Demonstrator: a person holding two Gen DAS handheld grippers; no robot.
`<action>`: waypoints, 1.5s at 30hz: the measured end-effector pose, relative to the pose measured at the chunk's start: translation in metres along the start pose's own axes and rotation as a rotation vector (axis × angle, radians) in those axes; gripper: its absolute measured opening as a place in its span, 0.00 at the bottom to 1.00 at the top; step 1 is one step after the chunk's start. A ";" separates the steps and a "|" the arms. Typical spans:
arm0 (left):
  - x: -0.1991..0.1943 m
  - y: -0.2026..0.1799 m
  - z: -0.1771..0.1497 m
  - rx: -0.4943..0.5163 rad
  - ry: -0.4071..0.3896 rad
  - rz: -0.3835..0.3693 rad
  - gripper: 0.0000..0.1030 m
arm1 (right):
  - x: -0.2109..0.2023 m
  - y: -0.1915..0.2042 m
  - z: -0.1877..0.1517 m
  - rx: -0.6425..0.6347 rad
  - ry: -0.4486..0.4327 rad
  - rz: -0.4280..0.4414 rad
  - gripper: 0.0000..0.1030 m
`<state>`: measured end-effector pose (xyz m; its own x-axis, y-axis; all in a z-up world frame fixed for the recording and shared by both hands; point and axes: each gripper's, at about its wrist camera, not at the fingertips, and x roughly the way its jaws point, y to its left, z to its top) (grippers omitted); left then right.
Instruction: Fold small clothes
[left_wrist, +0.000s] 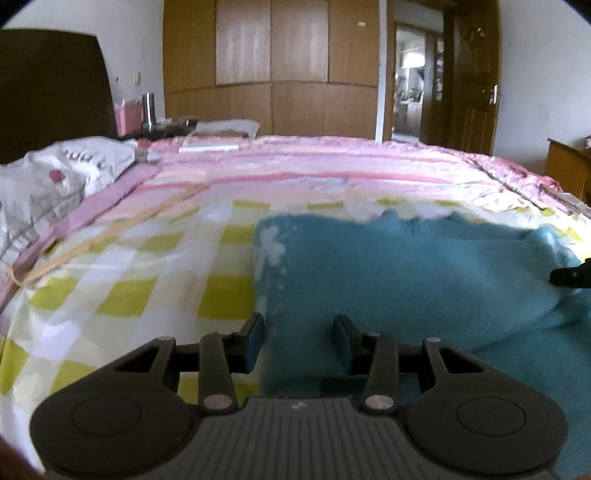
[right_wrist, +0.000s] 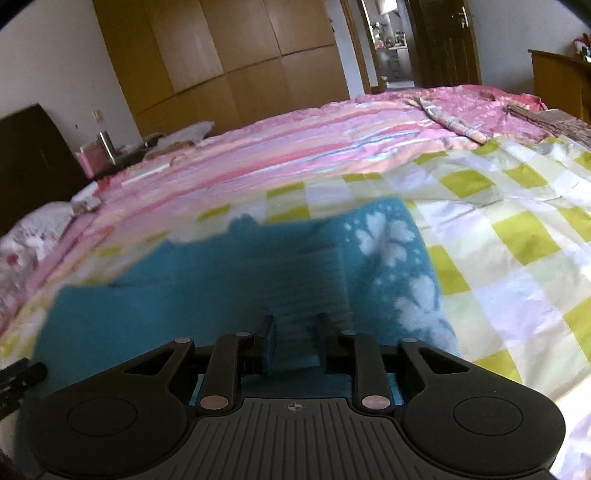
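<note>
Left wrist view: low over the bed (left_wrist: 129, 266), close above the teal cloth's (left_wrist: 406, 280) left edge, facing the wardrobe (left_wrist: 273, 66). Right wrist view: equally near, over its right side, tilted. Shared: cloth, checked sheet, wardrobe, doorway (right_wrist: 391, 51).

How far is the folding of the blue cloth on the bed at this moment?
Done: the blue cloth lies spread on the checked bedcover, and a raised ridge near the right gripper suggests a fold is starting. In hand: cloth sits between the right jaws. The left gripper has open jaws straddling the cloth's left edge, gripping nothing. Left: most of the folding, since the cloth looks mostly flat.
</note>
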<state>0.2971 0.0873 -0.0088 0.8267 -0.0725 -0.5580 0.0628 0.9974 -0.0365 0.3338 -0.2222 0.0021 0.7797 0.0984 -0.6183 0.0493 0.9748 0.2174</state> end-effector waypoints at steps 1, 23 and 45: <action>-0.001 0.000 0.000 -0.006 0.006 0.003 0.46 | -0.002 0.001 0.000 -0.008 0.004 -0.002 0.20; -0.141 -0.013 -0.087 0.009 0.164 -0.065 0.46 | -0.179 -0.056 -0.091 0.033 0.111 0.074 0.26; -0.194 -0.011 -0.121 0.041 0.274 -0.012 0.47 | -0.239 -0.084 -0.169 0.083 0.233 0.034 0.35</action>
<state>0.0683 0.0914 -0.0002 0.6437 -0.0745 -0.7616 0.0992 0.9950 -0.0135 0.0374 -0.2936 0.0040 0.6172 0.1837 -0.7650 0.0842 0.9514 0.2963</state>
